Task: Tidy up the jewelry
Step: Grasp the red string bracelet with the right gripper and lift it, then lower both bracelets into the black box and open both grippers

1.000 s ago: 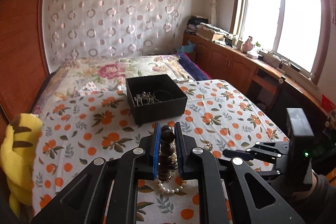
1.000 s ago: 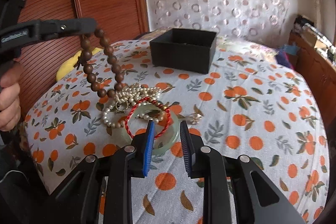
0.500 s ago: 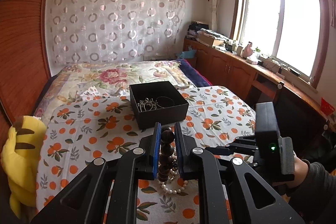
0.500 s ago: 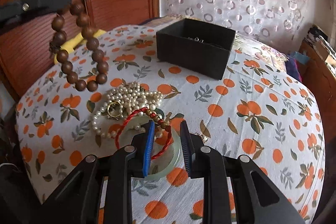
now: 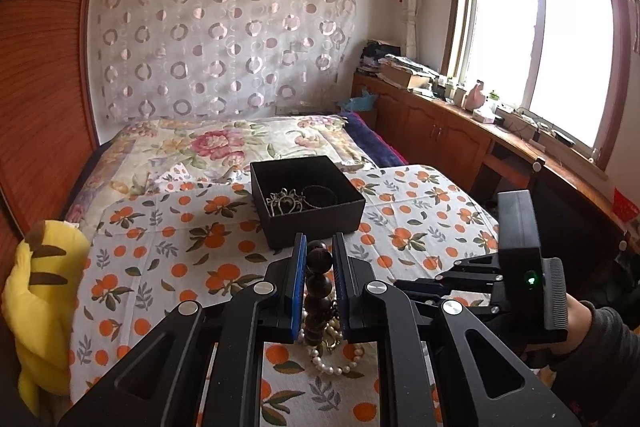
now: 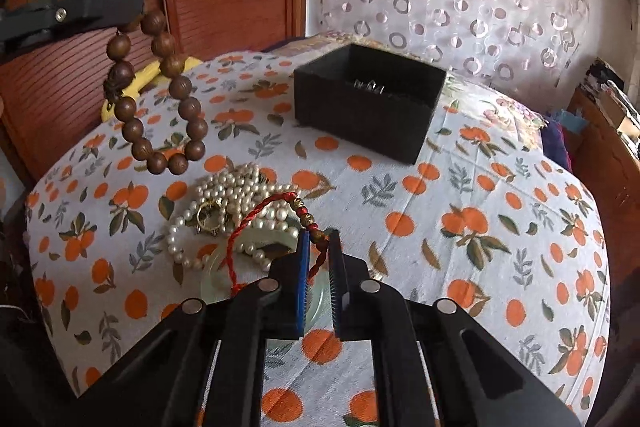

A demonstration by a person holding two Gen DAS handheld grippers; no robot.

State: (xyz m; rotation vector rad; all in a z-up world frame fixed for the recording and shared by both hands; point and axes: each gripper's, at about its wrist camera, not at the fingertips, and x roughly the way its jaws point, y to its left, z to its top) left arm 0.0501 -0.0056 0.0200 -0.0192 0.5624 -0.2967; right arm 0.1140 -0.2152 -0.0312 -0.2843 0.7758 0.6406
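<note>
1. The worktop, covered in an orange-print cloth, is seen ahead of both grippers, with much of the jewelry left on it.
2. The black box, well beyond the right gripper, is already loaded with some metal pieces; sorting is judged partly done.
3. The wooden bead bracelet is held clamped in the left gripper, hanging clear above the cloth, not yet boxed.
4. A pearl strand and jade bangle are left lying just before the right gripper.
5. The red cord bracelet is pinched by the right gripper, whose jaws have just been closing.
</note>
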